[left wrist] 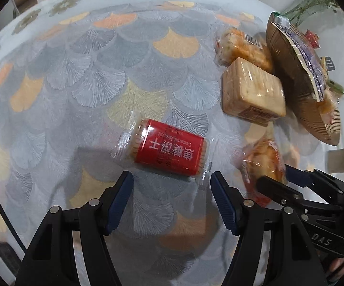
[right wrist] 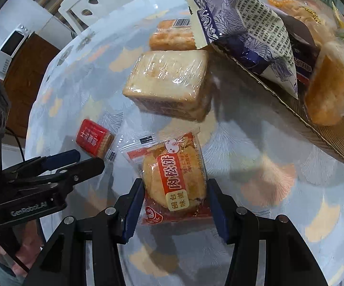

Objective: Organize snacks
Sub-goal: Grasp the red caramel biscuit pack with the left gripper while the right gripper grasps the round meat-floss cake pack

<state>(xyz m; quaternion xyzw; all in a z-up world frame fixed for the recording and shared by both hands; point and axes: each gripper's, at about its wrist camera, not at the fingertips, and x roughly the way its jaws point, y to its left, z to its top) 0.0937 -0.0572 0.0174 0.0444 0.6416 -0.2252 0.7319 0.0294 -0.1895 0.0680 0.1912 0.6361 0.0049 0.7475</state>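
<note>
A: Where's the pork floss cake (right wrist: pixel 174 181)?

B: On the bench (right wrist: pixel 279 214), near its front edge, between the right gripper (right wrist: pixel 174 211) jaws. Jaws wide, 1 pad along each side of the wrapper; can't tell if they touch it. Nothing held yet.

A: Handling?

B: Prob. light, soft, crumbly pastry in a slick film pack. I'd pinch across the round cake body w/ gentle force, not the flat sealed ends, which would likely slip or crumple.

A: Left side?

B: Left gripper (left wrist: pixel 172 200) jaws also wide, empty, just short of the red biscuit pack (left wrist: pixel 169 150) lying mid-bench. That 1 looks stiffer, a stack of biscuits; take it across the short sides, still brittle though.

A: Rest?

B: 2 clear-wrapped cracker blocks (right wrist: pixel 169 81) by the tray (right wrist: pixel 334 147) at the bench's far right; tray holds more snacks, incl. a purple bag (right wrist: pixel 243 31).
</note>
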